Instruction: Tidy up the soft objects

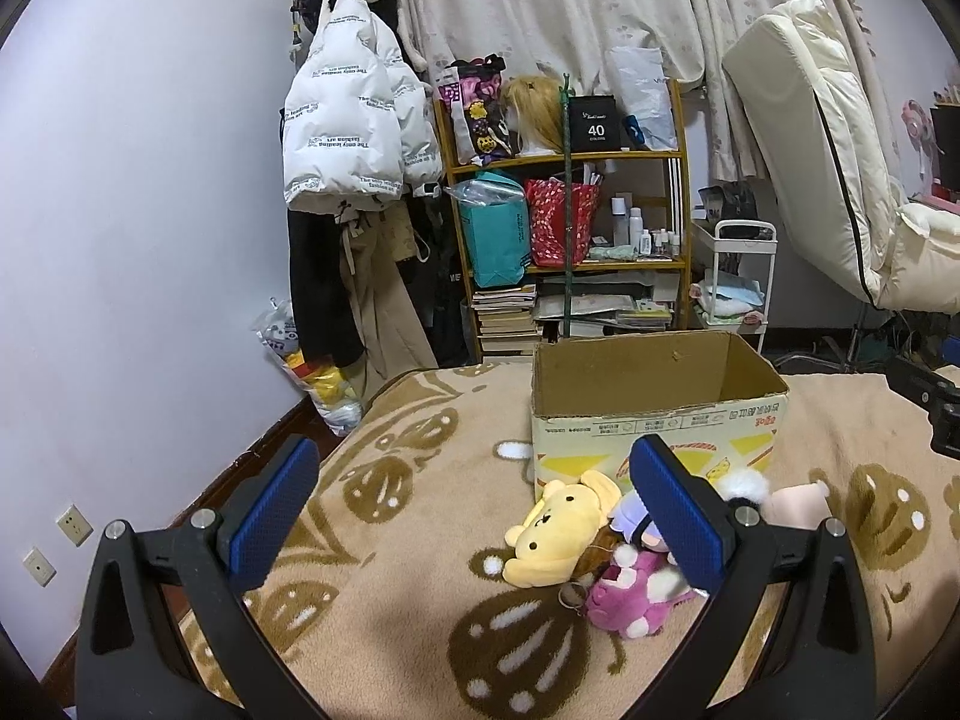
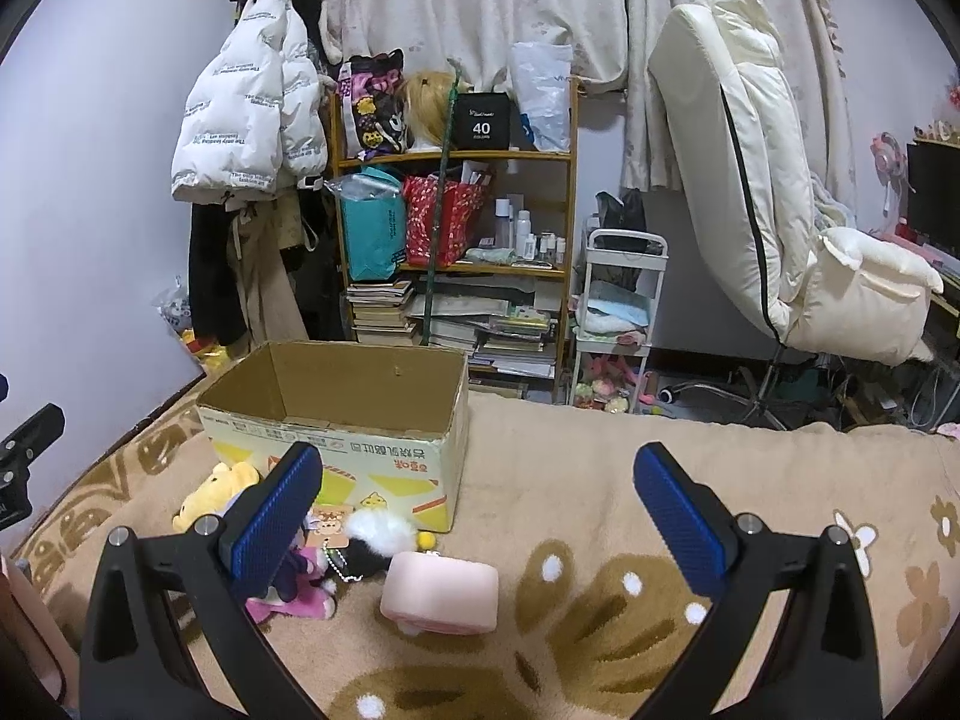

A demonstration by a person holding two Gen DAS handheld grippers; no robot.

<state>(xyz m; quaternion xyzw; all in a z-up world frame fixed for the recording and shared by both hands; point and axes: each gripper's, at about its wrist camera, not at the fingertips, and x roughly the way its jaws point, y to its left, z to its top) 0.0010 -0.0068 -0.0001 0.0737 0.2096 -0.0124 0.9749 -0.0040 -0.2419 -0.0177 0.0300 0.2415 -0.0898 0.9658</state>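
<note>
Both claws hung spread wide, gripping nothing: left claw [image 1: 474, 516], right claw [image 2: 480, 516], above a beige blanket [image 2: 600, 498]. Soft toys lay bunched just in front of the open cardboard box [image 2: 336, 420]: yellow plush [image 1: 558, 531] touching its front wall, purple plush [image 1: 630, 594] beside that, black & white fluffy toy [image 2: 375, 540] nr the box's corner, pink block [image 2: 441, 594] a bit further out. Box interior looked empty.

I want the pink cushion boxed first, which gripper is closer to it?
Right, probably. The pink cushion lies just ahead of the open right gripper, between its fingers. From the open left gripper it sits beyond the right finger, behind the plush pile.
</note>
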